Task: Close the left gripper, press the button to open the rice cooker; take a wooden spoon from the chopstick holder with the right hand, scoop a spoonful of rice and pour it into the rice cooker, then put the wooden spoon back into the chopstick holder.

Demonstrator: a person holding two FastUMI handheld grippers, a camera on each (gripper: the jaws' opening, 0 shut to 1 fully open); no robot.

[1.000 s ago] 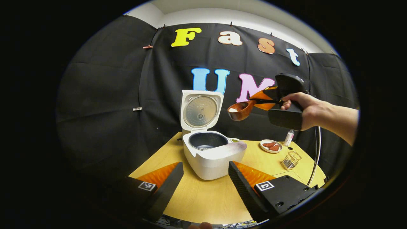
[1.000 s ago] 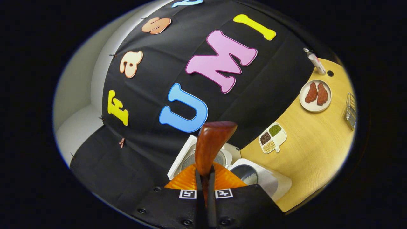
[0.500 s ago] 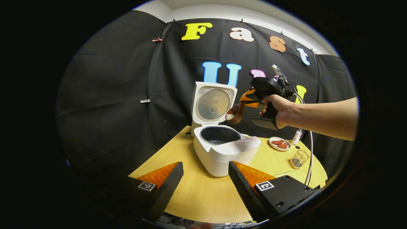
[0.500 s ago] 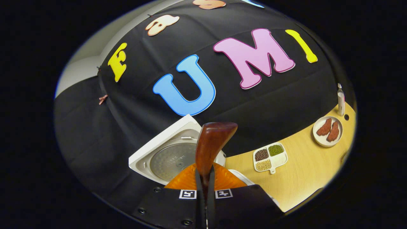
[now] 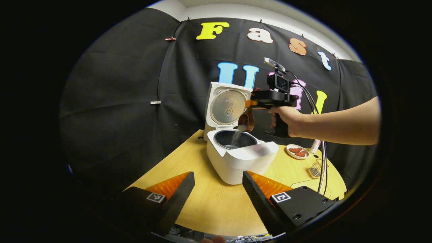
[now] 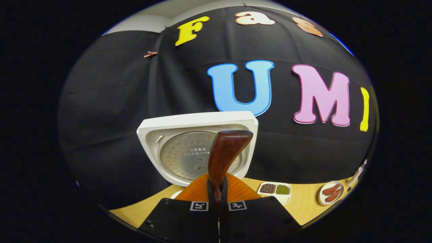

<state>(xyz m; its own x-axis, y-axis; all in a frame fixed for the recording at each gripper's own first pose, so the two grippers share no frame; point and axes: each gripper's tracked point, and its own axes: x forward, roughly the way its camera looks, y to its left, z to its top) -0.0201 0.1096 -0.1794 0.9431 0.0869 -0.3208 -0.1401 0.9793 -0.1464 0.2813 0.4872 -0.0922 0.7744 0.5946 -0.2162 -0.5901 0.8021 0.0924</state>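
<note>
Wooden spoon (image 5: 249,119) clamped in right gripper (image 5: 251,103), tipped over rice cooker (image 5: 238,158).

Pale rounded wooden table (image 5: 216,206) under warm light, backed by black cloth wall (image 5: 118,101); white painted wall (image 5: 236,8) above.

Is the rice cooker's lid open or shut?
Open. The rice cooker has its lid standing upright behind the dark inner pot, with rice falling in.
</note>
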